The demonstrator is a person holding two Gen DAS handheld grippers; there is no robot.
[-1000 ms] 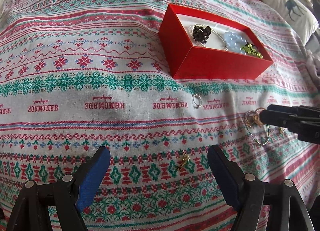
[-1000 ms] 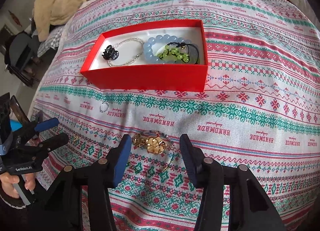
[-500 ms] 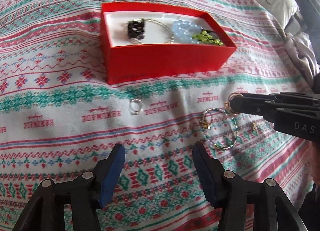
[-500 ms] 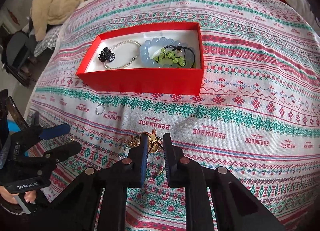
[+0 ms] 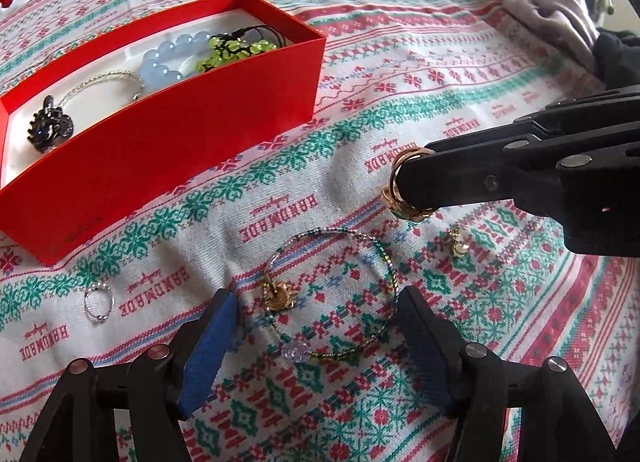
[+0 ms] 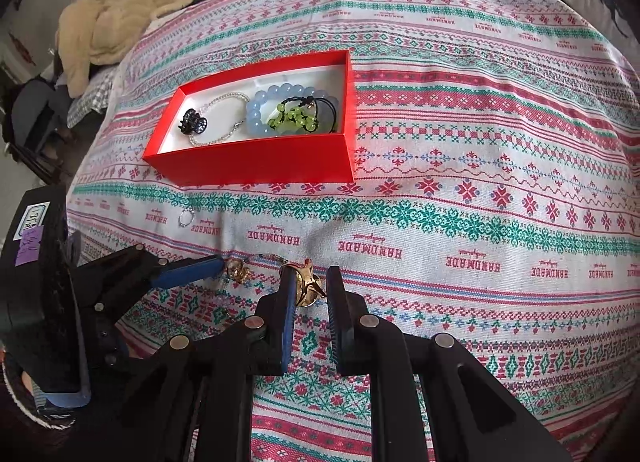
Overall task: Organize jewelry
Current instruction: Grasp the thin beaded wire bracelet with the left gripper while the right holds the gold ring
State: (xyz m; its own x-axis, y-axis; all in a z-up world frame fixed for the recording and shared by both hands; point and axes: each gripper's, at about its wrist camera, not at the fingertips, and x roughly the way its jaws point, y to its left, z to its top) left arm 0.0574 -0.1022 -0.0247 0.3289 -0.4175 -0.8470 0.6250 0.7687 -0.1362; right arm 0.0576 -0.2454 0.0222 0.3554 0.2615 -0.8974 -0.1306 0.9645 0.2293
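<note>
right gripper (image 6: 310,290) clamped on gold brooch (image 6: 306,286): light, rigid, slippery; hold by edge. left gripper (image 5: 316,326) spread wide over thin, springy beaded bangle (image 5: 340,294).

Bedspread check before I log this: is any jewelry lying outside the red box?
Yes. A silver ring, a beaded bangle and a small gold earring lie loose on the bedspread, outside the red box.
</note>
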